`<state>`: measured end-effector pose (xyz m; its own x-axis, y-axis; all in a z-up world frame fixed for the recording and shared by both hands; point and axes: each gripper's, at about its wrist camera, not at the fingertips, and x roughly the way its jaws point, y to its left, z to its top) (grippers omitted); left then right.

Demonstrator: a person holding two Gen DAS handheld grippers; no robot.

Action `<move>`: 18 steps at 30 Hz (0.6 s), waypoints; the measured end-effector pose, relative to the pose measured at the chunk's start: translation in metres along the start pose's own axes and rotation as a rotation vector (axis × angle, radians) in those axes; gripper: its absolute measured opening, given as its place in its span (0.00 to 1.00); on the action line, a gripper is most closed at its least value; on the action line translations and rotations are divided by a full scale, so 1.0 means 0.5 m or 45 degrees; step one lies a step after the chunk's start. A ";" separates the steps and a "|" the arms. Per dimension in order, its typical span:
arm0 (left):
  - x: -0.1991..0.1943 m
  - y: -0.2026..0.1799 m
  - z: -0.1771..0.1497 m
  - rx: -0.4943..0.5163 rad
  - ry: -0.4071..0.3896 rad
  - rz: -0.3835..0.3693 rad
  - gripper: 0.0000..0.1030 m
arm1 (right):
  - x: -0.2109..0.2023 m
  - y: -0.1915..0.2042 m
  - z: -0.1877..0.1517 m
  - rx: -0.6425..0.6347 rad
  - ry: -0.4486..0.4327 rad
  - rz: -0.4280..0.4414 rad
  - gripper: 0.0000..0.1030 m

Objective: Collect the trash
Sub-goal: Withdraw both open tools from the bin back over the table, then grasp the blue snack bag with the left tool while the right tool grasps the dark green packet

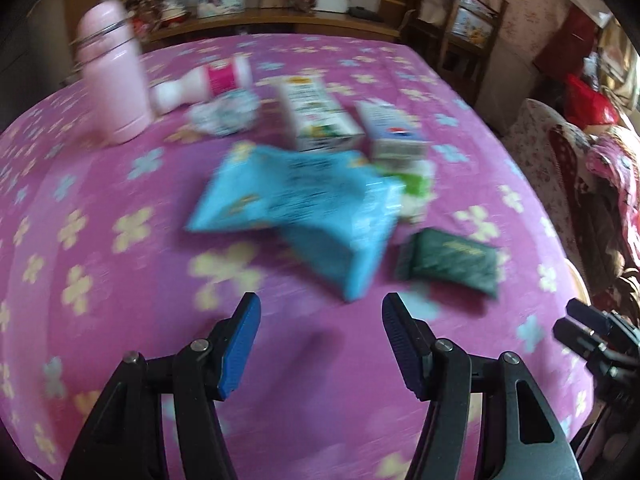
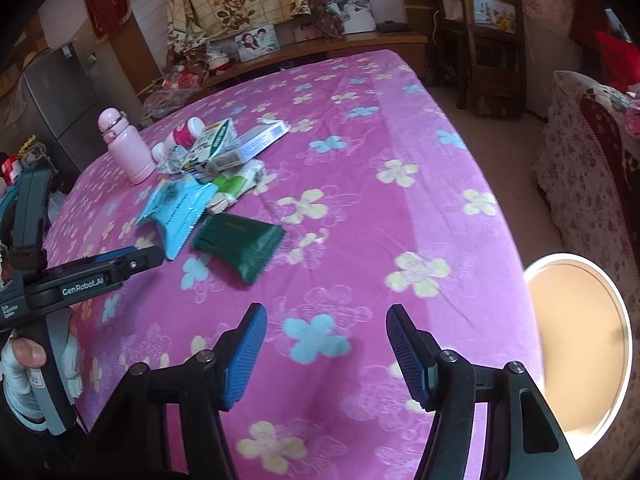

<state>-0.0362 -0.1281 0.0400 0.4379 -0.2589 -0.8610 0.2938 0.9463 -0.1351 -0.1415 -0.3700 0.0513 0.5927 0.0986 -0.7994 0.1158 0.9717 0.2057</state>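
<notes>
A pile of trash lies on the pink flowered tablecloth (image 1: 120, 280). A light blue wrapper (image 1: 296, 212) lies just ahead of my left gripper (image 1: 320, 340), which is open and empty. A dark green packet (image 1: 448, 260) lies to its right. Behind are two cartons (image 1: 316, 116), a crumpled wrapper (image 1: 224, 112) and a green-white packet (image 1: 416, 188). My right gripper (image 2: 326, 352) is open and empty above the cloth, nearer than the green packet (image 2: 240, 240) and blue wrapper (image 2: 176, 208). The left gripper's finger (image 2: 132, 260) shows at the left of the right wrist view.
A pink flask (image 1: 112, 80) stands at the back left beside a lying white-and-pink bottle (image 1: 204, 84). A round bin with a white rim (image 2: 580, 340) stands on the floor right of the table. A chair (image 2: 488, 40) and a covered sofa (image 2: 592, 152) are beyond.
</notes>
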 end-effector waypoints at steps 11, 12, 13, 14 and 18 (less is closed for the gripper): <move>-0.035 0.027 0.013 -0.078 -0.057 -0.075 0.62 | 0.044 0.069 0.015 -0.055 0.048 0.064 0.64; -0.030 0.013 0.023 -0.069 -0.068 -0.081 0.62 | 0.044 0.070 0.013 -0.058 0.050 0.062 0.64; -0.028 0.001 0.031 -0.062 -0.085 -0.085 0.62 | 0.043 0.069 0.011 -0.063 0.053 0.058 0.64; -0.025 -0.012 0.043 -0.058 -0.106 -0.086 0.62 | 0.042 0.067 0.010 -0.066 0.055 0.053 0.64; -0.007 -0.048 0.101 -0.051 -0.149 -0.045 0.63 | 0.035 0.051 0.005 -0.061 0.057 0.040 0.64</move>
<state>-0.0017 -0.1598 0.0709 0.5246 -0.3110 -0.7925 0.2779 0.9425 -0.1859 -0.1262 -0.3442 0.0439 0.5589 0.1378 -0.8177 0.0587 0.9770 0.2048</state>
